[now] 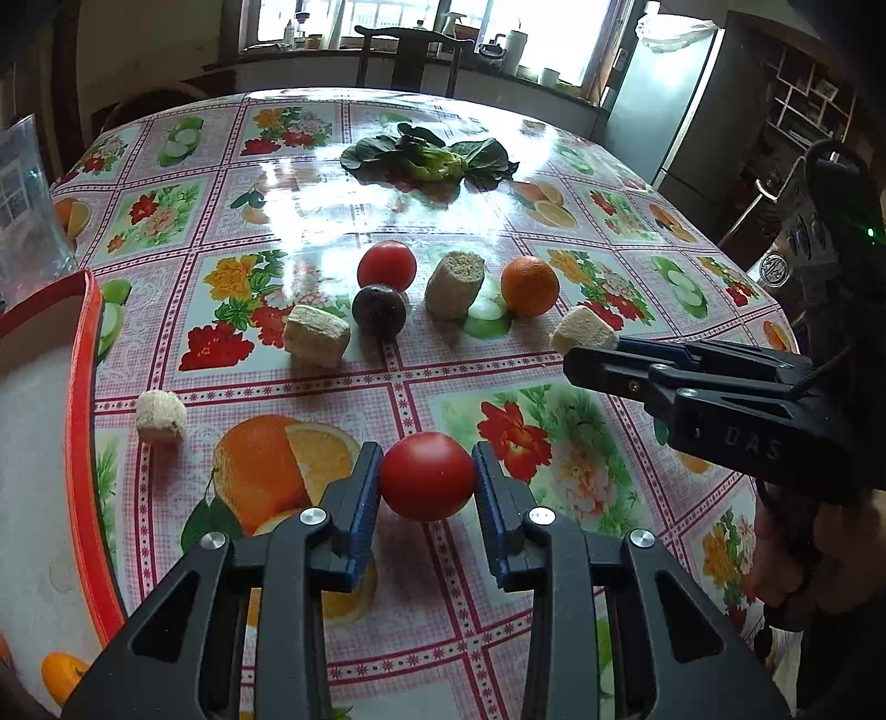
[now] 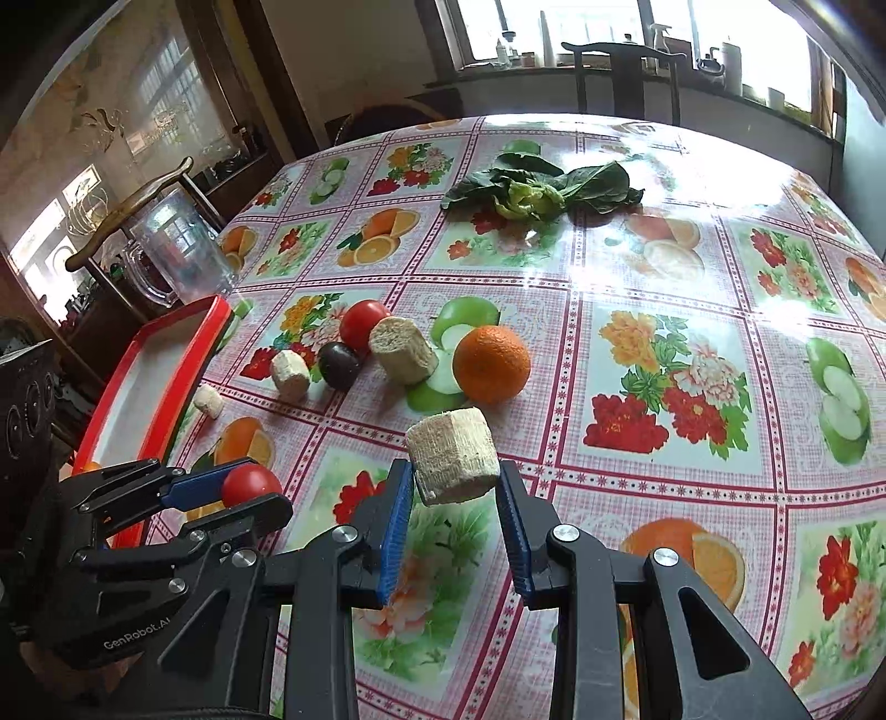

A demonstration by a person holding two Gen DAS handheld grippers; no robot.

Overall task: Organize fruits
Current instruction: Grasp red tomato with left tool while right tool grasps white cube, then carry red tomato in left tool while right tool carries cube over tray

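A: Room first — a kitchen, bright window behind a dark chair (image 1: 412,52), a tall fridge (image 1: 664,105) to one side. The surface (image 2: 692,277) is a glossy oilcloth printed with fruit and flowers; glare on it, looks slick, so round things would roll.

B: Red tray (image 2: 160,382) at the near left edge, clear jug (image 2: 177,249) beyond it. Leafy greens (image 2: 542,191) lie far off, apart from the rest.

A: Fruit cluster mid-surface: orange (image 2: 491,363), tomato (image 2: 361,322), dark plum (image 2: 339,363), with fibrous loofah chunks (image 2: 401,350) between.

B: Left hand-held gripper (image 1: 426,476) is clamped on a second tomato (image 1: 427,475), lifted just off the cloth, pads on its widest part. Smooth, taut skin, soft beneath — my guess is it bruises under hard squeeze, slips under light.

A: Right hand-held gripper (image 2: 455,482) has a loofah chunk (image 2: 451,455) between its pads; they appear pressed on its flanks. Likely light, dry, springy, rough enough to stay put.

B: Both held pieces hang near the tray side.
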